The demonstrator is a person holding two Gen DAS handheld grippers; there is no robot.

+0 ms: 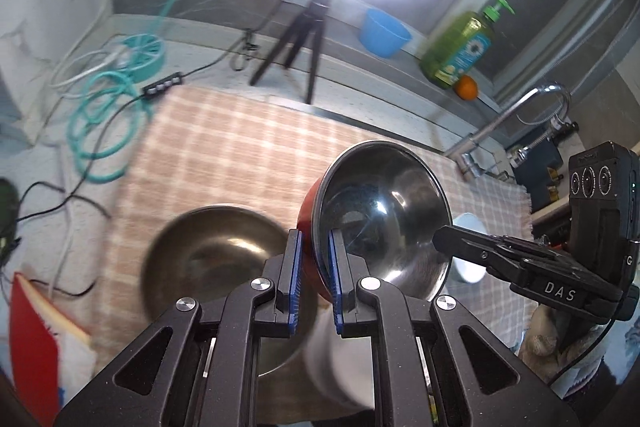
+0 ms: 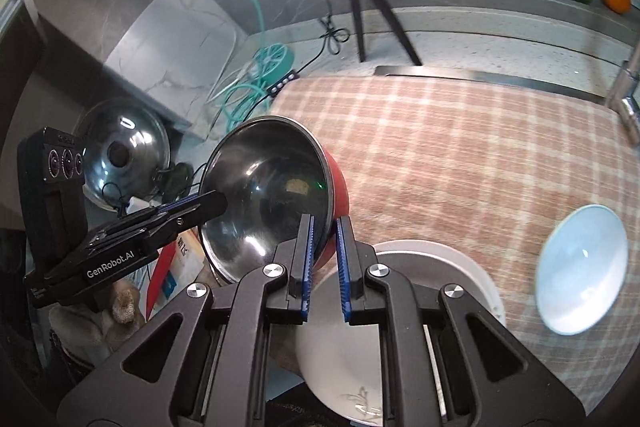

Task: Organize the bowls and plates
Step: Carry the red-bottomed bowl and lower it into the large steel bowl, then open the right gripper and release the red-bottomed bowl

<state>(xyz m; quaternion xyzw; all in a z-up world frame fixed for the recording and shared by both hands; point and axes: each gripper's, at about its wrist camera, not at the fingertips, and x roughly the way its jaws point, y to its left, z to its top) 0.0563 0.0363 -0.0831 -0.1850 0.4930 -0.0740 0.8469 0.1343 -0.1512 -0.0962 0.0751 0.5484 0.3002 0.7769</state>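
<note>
Left wrist: left gripper (image 1: 315,249) pinches the rim of the red bowl (image 1: 384,219), lifted over the checked cloth (image 1: 224,147) — the steel bowl (image 1: 216,255) below is blurry.

Right wrist: right gripper (image 2: 324,239) clamps the opposite rim, hiding part of the white plate (image 2: 440,267) — its bottom edge is cut off.

"DAS" on right hand-held gripper (image 1: 440,241); "GenRobot.AI" on left hand-held gripper (image 2: 222,201)

Counted: two grippers, left gripper (image 1: 314,241) and right gripper (image 2: 324,227). Steel bowls: two, red-sided bowl (image 1: 384,215) and plain bowl (image 1: 212,255). One pale blue bowl (image 2: 582,271), one white plate (image 2: 460,267), one blue basin (image 1: 384,31).
</note>
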